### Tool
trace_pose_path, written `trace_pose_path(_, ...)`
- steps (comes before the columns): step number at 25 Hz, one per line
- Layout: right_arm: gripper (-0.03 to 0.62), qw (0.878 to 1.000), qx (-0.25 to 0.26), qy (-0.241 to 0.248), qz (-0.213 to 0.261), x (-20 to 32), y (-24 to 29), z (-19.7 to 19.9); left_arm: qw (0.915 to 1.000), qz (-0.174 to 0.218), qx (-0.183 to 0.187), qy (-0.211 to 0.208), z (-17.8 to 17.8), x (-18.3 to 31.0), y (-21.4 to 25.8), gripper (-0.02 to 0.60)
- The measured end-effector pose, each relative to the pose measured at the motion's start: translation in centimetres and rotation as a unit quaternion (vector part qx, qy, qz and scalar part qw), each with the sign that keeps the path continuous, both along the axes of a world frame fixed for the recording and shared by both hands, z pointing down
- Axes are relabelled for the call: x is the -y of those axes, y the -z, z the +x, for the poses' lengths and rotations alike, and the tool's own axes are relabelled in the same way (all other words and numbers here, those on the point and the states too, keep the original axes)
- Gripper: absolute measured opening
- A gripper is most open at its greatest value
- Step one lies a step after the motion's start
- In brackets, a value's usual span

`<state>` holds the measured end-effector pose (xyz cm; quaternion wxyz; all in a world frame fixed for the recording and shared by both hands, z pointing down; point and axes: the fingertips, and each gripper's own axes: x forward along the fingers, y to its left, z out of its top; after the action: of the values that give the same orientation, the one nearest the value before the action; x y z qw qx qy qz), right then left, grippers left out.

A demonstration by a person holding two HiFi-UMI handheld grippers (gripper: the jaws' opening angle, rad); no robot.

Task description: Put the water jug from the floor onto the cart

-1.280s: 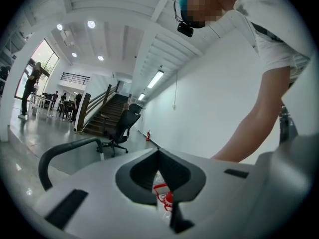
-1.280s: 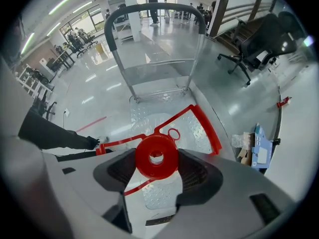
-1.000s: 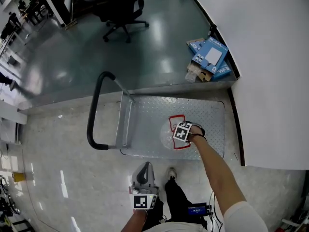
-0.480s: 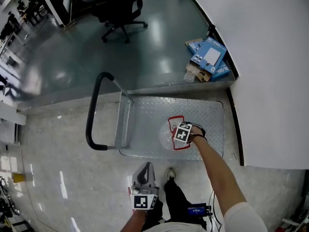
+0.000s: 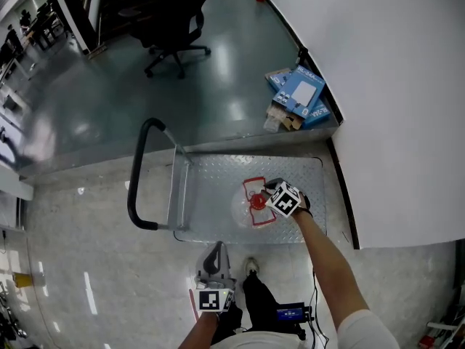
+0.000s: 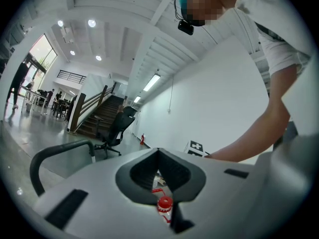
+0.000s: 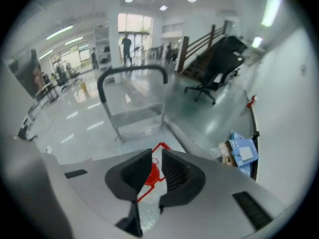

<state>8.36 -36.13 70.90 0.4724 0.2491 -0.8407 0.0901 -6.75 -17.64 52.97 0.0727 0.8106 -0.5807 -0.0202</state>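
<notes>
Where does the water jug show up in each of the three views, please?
Head view: water jug at centre, standing on the cart.
Left gripper view: water jug low centre, only red cap and handle visible.
Right gripper view: water jug low centre, red handle showing.
Shared landmark: the cart's black push handle, in all three.
</notes>
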Motion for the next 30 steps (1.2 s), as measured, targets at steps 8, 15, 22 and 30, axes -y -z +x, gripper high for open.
trace_pose_path(8, 0.012, 0.900, 0.216, -0.278, 0.257, -9.2, 17.8, 5.6, 0.9979, 0.046, -0.016, -0.043, 0.2, -3.9, 5.6, 0.003)
trace_pose_path(15, 0.012, 0.835, 0.295, -0.328, 0.330, -22.9, 24.7, 5.0, 0.9963, 0.059, -0.016, -0.060, -0.1, -9.1, 8.6, 0.003)
trace_pose_path(22, 0.011, 0.830, 0.306, -0.327, 0.334, -31.5, 25.6, 5.0, 0.9962, 0.066, 0.000, -0.057, 1.4, -13.3, 9.8, 0.003)
trace_pose_path(30, 0.011, 0.834, 0.322, -0.303, 0.330, -34.0, 25.9, 6.6, 0.9966, 0.069, 0.006, -0.043, 4.0, -15.3, 10.4, 0.003)
